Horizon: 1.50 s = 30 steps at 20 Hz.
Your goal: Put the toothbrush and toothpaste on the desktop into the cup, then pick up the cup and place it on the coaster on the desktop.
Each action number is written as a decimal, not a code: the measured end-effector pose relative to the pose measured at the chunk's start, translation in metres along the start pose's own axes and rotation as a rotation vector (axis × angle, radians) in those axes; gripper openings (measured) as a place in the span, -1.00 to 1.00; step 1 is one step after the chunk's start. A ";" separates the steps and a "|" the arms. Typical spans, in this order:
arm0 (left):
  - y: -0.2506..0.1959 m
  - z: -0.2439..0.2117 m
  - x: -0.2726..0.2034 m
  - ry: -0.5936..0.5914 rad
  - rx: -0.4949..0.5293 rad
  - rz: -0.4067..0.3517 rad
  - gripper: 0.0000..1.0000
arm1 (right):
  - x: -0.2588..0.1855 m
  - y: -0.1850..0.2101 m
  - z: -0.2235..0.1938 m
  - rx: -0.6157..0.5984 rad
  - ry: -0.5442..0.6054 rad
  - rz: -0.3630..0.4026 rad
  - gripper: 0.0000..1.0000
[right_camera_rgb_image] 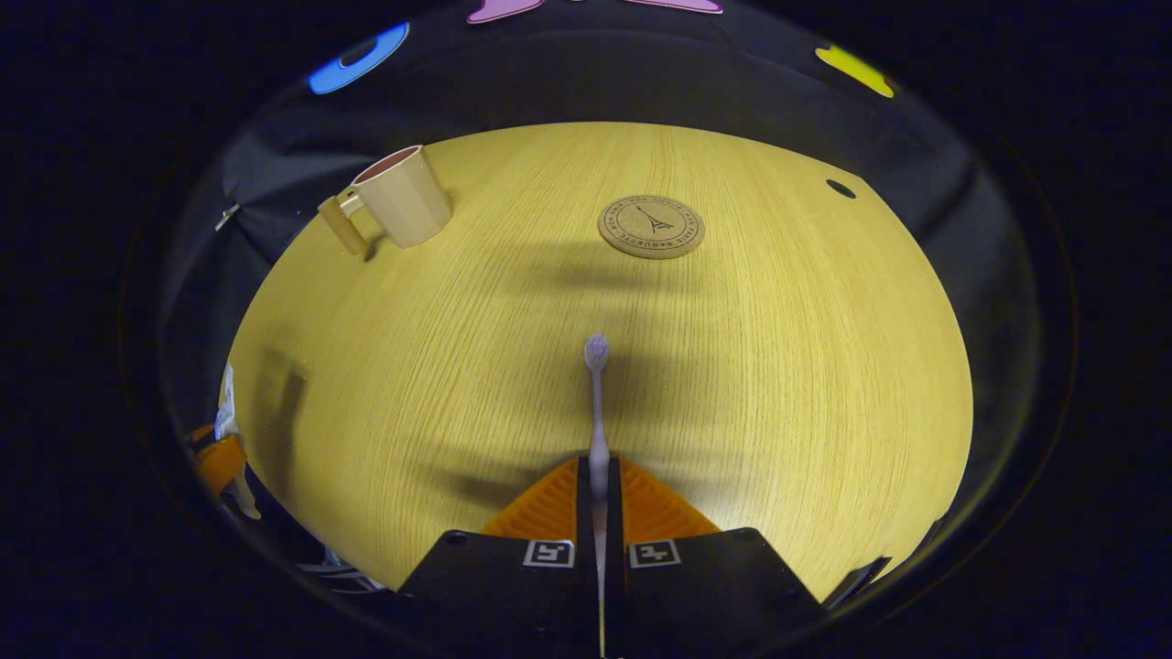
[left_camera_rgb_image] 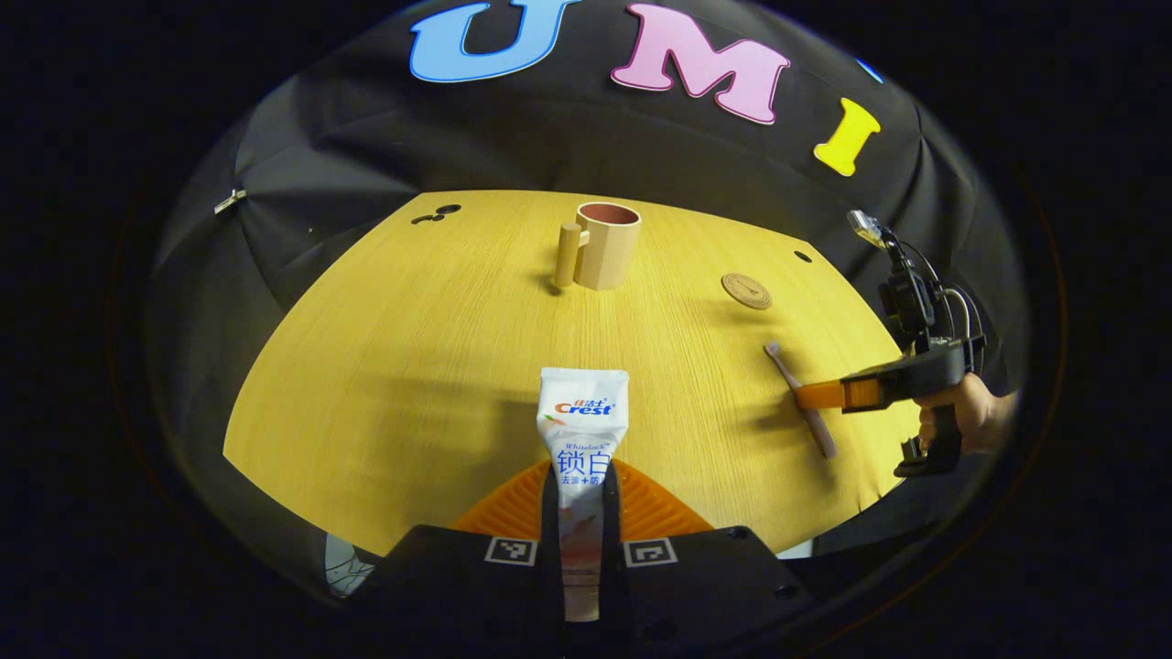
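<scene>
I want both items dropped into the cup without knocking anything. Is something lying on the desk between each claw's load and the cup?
Nothing visible does. Bare desktop lies between the toothpaste in the left claw and the cup, and between the toothbrush in the right claw and the cup. The coaster sits off to one side.

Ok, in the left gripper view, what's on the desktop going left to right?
Cup → toothpaste held in the left tongs → coaster → toothbrush → right tongs closed on it.

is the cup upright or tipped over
Upright. The cup stands on its base on the desktop, mouth facing up, handle out to the side. The right gripper view shows the same.
</scene>
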<state>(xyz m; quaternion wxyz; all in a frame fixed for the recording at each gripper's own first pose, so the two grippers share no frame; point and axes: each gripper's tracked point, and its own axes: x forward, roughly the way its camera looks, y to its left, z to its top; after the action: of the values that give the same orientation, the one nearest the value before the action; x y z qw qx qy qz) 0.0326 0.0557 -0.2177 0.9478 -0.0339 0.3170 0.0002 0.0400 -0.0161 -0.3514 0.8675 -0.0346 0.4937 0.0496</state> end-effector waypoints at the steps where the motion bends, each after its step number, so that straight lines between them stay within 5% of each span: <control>1: -0.002 0.007 0.001 -0.014 -0.007 0.001 -0.60 | -0.002 -0.002 0.001 -0.001 -0.007 0.011 -0.86; 10: -0.018 0.114 0.009 -0.214 -0.129 0.009 -0.60 | -0.040 -0.014 0.032 0.060 -0.103 0.167 -0.87; 14: -0.018 0.179 0.018 -0.325 -0.188 0.010 -0.50 | -0.052 -0.030 0.047 0.078 -0.128 0.190 -0.86; 16: -0.016 0.209 0.028 -0.369 -0.208 0.011 -0.61 | -0.060 -0.035 0.052 0.082 -0.133 0.203 -0.86; 18: -0.016 0.236 0.040 -0.405 -0.218 0.013 -0.51 | -0.066 -0.039 0.055 0.081 -0.140 0.214 -0.87; 20: -0.016 0.263 0.055 -0.442 -0.218 0.021 -0.70 | -0.068 -0.044 0.055 0.080 -0.136 0.220 -0.87; 23: -0.014 0.302 0.076 -0.518 -0.247 0.049 -0.61 | -0.069 -0.051 0.052 0.058 -0.126 0.225 -0.87; 30: -0.022 0.347 0.140 -0.622 -0.277 0.027 -0.61 | -0.065 -0.056 0.050 0.069 -0.096 0.234 -0.87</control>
<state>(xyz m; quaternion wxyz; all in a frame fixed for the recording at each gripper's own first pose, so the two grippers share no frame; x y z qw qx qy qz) 0.3536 0.0530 -0.0238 0.9854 -0.1563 0.0098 0.0663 0.0566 -0.0695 -0.2693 0.8791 0.0555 0.4539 0.1348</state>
